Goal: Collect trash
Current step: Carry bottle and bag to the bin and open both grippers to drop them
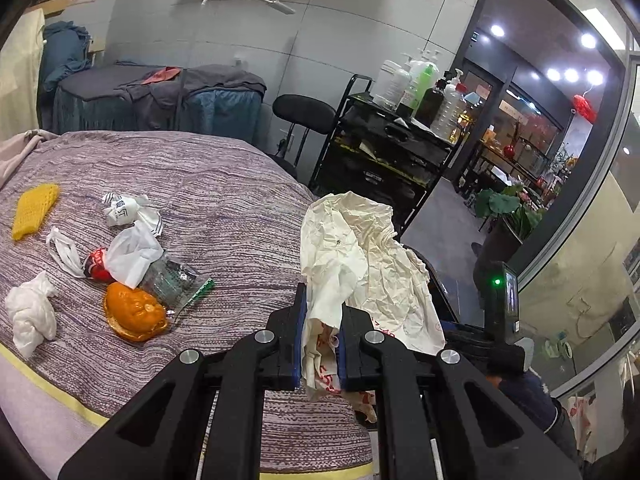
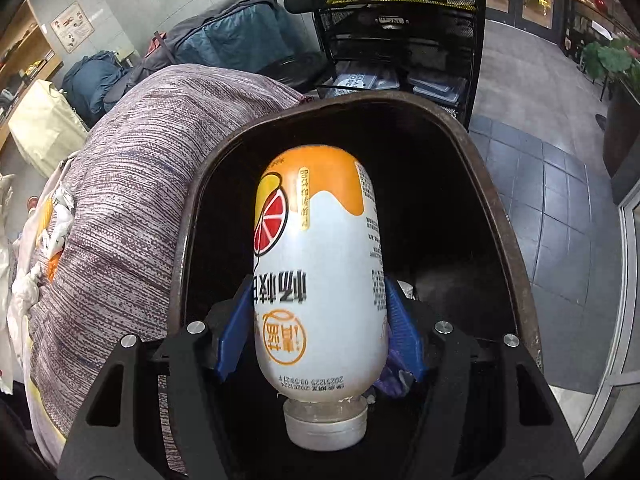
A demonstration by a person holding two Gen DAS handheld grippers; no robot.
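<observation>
Two grippers are at work, each with one piece of trash. The left gripper [image 1: 320, 336] is clenched on a crumpled cream paper wrapper [image 1: 360, 256] with red print I cannot read, held up past the edge of the bed [image 1: 224, 184]. The right gripper [image 2: 318, 312] grasps one white and orange drink bottle [image 2: 316, 264], cap toward the camera, hanging in the mouth of a dark bin [image 2: 500, 216] just beside the bed. Its label carries a red citrus slice, Chinese characters and a printed date line (too small for me to trust).

On the purple striped bedspread I count a yellow foam net [image 1: 34, 210], a crumpled white printed wrapper [image 1: 124, 210], a white plastic bag [image 1: 134, 254], a red wrapper [image 1: 96, 266], a clear plastic package [image 1: 172, 280], an orange peel [image 1: 134, 316] and a white tissue wad [image 1: 32, 314].

Behind stand a black cart [image 1: 384, 152] with pump bottles, a black stool [image 1: 304, 114] and a grey tiled wall.
</observation>
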